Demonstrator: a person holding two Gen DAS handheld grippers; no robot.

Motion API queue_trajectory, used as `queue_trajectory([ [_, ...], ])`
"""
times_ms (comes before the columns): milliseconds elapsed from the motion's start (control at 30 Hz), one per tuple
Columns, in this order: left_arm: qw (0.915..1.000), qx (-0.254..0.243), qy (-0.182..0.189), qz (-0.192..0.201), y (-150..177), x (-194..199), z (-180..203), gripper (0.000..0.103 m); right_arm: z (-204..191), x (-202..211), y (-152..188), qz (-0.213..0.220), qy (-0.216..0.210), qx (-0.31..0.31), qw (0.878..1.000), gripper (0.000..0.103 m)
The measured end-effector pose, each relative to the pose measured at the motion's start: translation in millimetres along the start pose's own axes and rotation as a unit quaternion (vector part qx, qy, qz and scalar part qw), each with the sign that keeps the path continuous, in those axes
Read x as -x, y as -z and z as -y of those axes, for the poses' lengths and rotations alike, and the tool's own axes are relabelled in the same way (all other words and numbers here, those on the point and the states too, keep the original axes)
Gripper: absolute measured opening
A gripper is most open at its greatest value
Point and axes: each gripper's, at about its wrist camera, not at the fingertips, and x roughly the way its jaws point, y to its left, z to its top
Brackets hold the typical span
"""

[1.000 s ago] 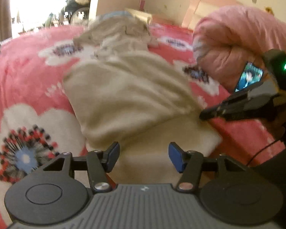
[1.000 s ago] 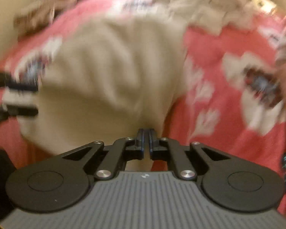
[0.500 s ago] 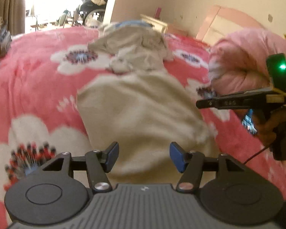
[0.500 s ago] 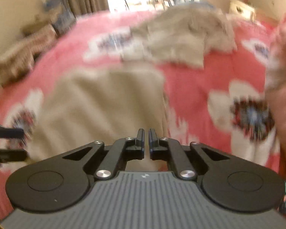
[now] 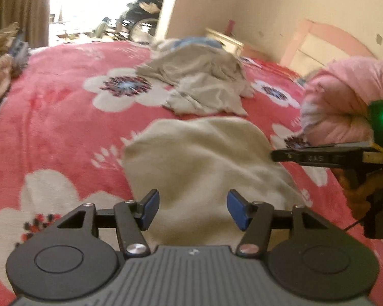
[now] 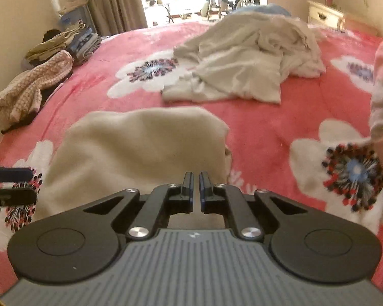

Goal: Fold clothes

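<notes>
A folded beige garment (image 5: 201,158) lies on the red floral bedspread (image 5: 63,117); it also shows in the right wrist view (image 6: 140,148). My left gripper (image 5: 192,210) is open and empty above the garment's near edge. My right gripper (image 6: 195,186) is shut with only a thin gap, nothing between its jaws, above the garment's near right edge. It shows from the side in the left wrist view (image 5: 275,155). The left gripper's fingers (image 6: 12,174) show at the left of the right wrist view. A rumpled pile of pale clothes (image 6: 247,58) lies farther back.
A pink quilt roll (image 5: 344,107) lies on the right of the bed. Folded and loose clothes (image 6: 38,76) lie along the bed's left edge by the wall. A cream nightstand (image 6: 324,15) and a bright doorway stand beyond the bed.
Both grippers have lifted and pulled back from the beige garment, which now lies flat. The right gripper stays shut and the left stays open.
</notes>
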Motion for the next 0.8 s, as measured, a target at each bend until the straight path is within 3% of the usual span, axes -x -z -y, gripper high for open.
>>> queue_trajectory([
  [300, 0.999, 0.032, -0.026, -0.02, -6.4, -1.5, -8.3, 0.06, -33.1, 14.0, 0.2, 0.012, -0.041, 0.005, 0.999, 0.006],
  [500, 0.9983, 0.02, -0.028, -0.048, -0.6, -3.0, -0.5, 0.061, -29.1, 1.6, -15.3, 0.024, -0.013, 0.015, 1.0, 0.006],
  [600, 0.9967, 0.036, -0.016, -0.071, 16.5, -4.6, -2.6, 0.061, -16.8, -25.0, -7.0, -0.013, 0.021, 0.023, 0.999, 0.005],
  [700, 0.995, 0.051, -0.019, -0.084, 27.7, -6.6, -6.3, 0.061, 2.4, -35.8, 2.8, -0.033, 0.002, -0.014, 0.999, 0.005],
  [800, 0.9943, 0.066, -0.017, -0.082, 28.4, -5.0, -11.9, 0.062, -0.9, -17.9, -14.4, -0.029, -0.019, -0.042, 0.999, 0.008],
])
